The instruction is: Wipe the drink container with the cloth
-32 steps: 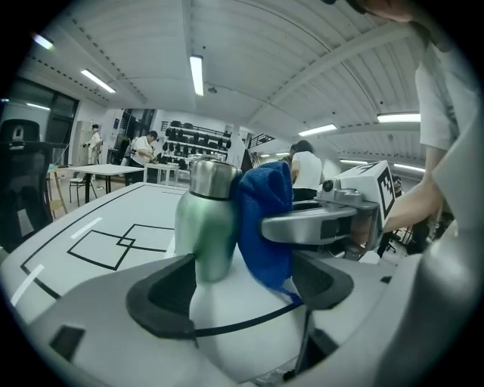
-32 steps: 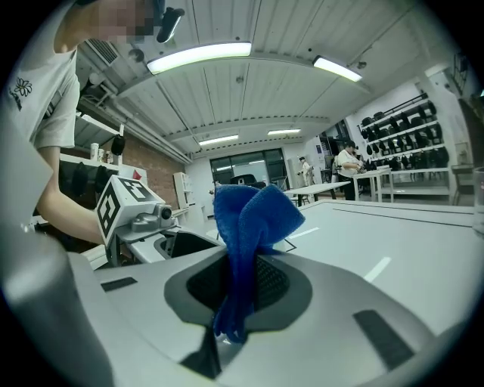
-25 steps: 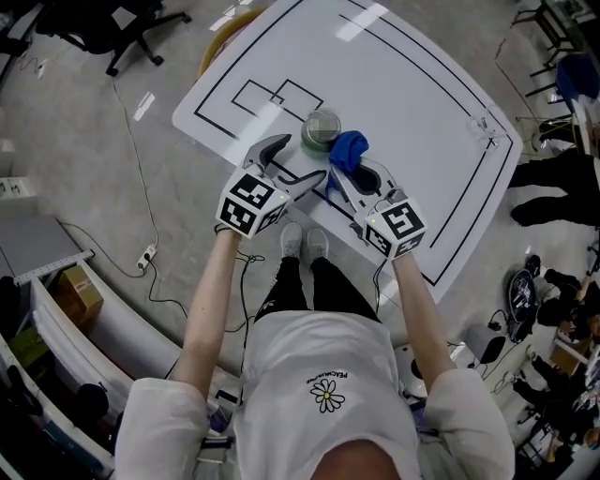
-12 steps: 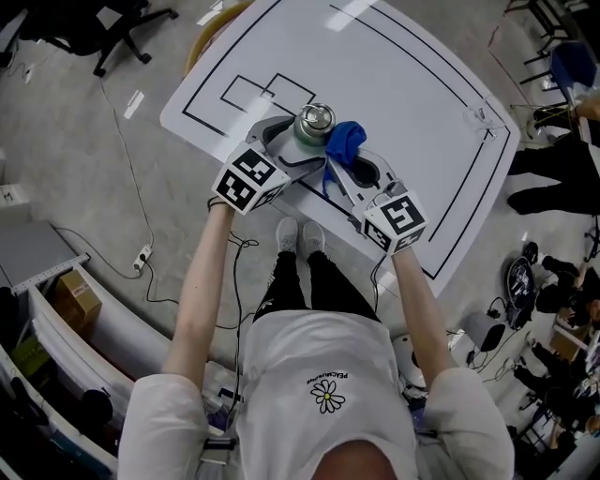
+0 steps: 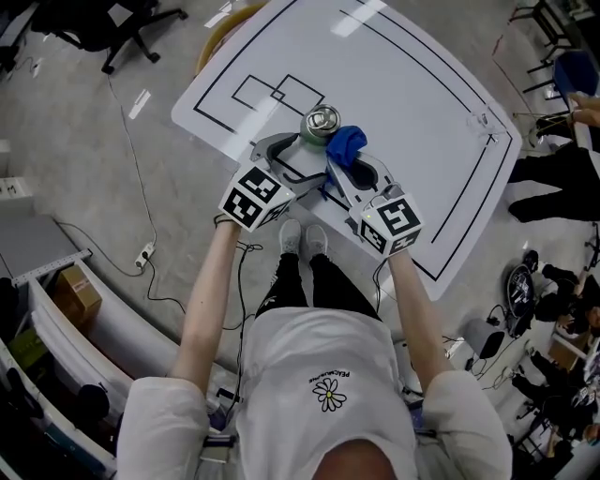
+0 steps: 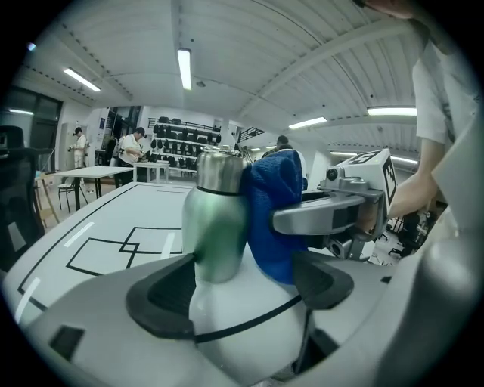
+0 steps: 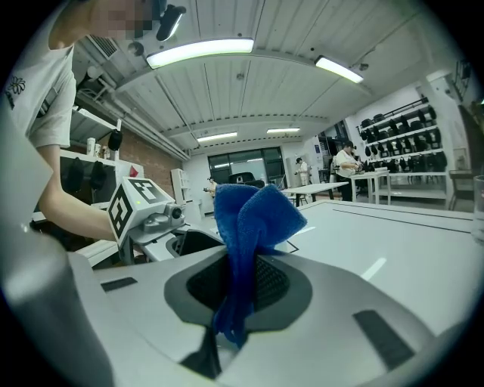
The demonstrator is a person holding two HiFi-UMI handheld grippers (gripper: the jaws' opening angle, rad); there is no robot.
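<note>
A green drink bottle point(image 5: 321, 124) with a steel cap stands on the white table point(image 5: 412, 103). In the left gripper view the bottle point(image 6: 218, 219) stands against the left pad, while the right pad is apart from it. My left gripper point(image 5: 300, 157) point(image 6: 242, 286) is open around its base. My right gripper point(image 5: 349, 171) point(image 7: 238, 286) is shut on a blue cloth point(image 5: 345, 145) point(image 7: 249, 227). The cloth point(image 6: 274, 215) is pressed against the bottle's right side. The bottle's foot is hidden behind the left jaws.
Black lines and two linked rectangles point(image 5: 277, 94) mark the tabletop. A small clear object point(image 5: 484, 127) sits near the far right corner. The table's near edge runs just under both grippers. An office chair point(image 5: 103, 23) stands at the far left, and people stand at the right.
The left gripper moved in toward the bottle and now sits slightly farther back from it. The cloth stays against the bottle's right side, still held by the right gripper.
</note>
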